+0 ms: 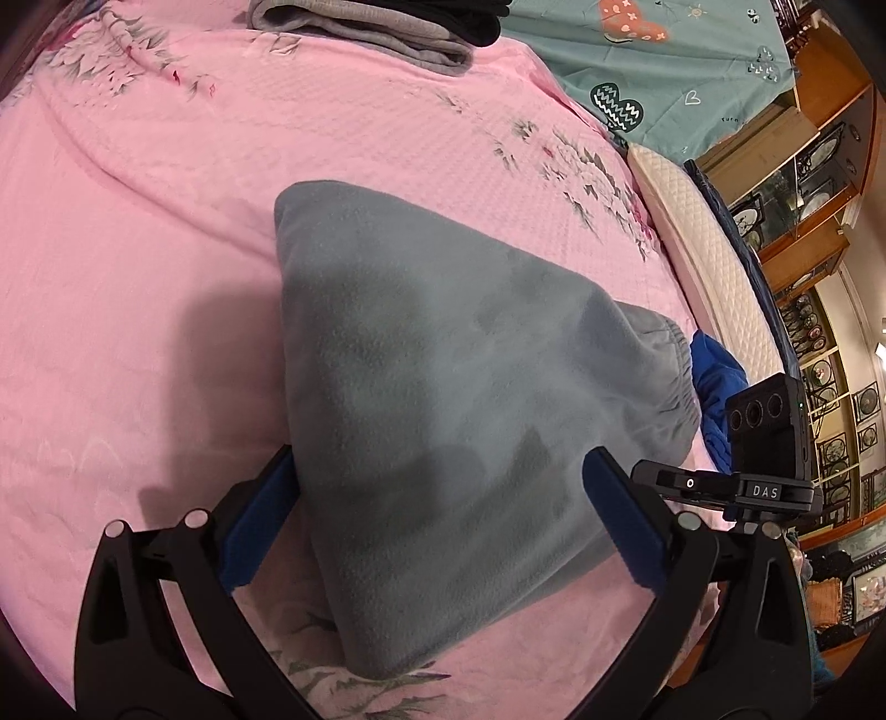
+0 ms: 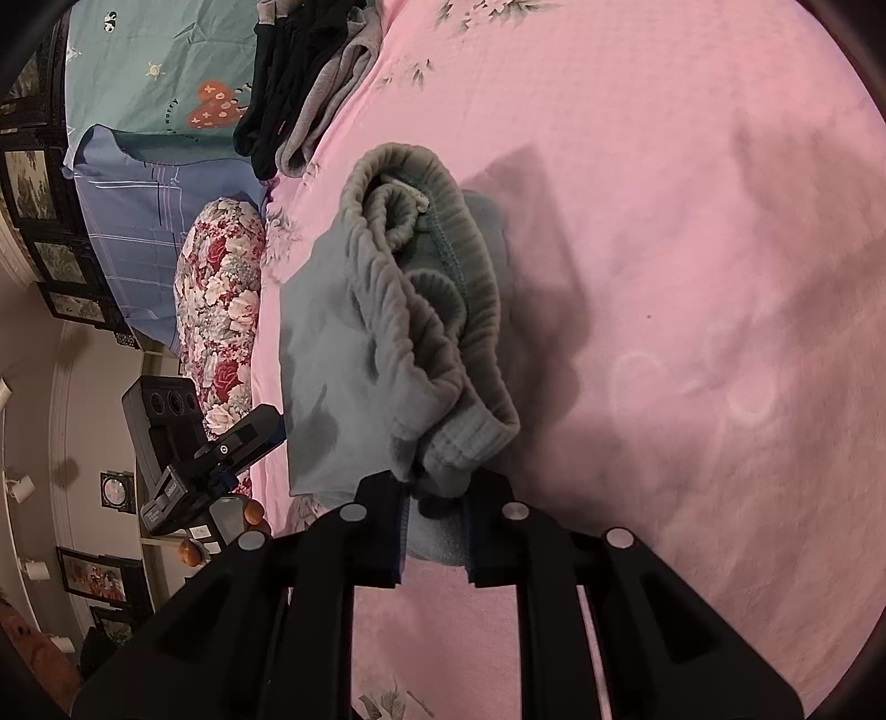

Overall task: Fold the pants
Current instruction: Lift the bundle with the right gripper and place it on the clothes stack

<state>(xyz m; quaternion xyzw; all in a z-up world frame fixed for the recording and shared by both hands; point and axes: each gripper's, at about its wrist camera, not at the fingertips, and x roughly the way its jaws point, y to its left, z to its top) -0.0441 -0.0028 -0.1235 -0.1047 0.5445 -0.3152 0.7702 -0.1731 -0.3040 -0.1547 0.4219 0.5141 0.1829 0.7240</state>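
The grey pants (image 1: 443,399), folded into a thick bundle, lie mid-frame on the pink bed (image 1: 138,288). The left hand-held gripper (image 1: 443,515) is spread wide, its blue pads either side of the bundle's near end; contact is unclear. The right hand-held gripper (image 2: 434,531) is clenched on the waistband end (image 2: 443,459) at lower centre. Open bed fills the left wrist view's left. The bed edge runs down its right. Stacked clothes (image 1: 382,27) are cut off at top.
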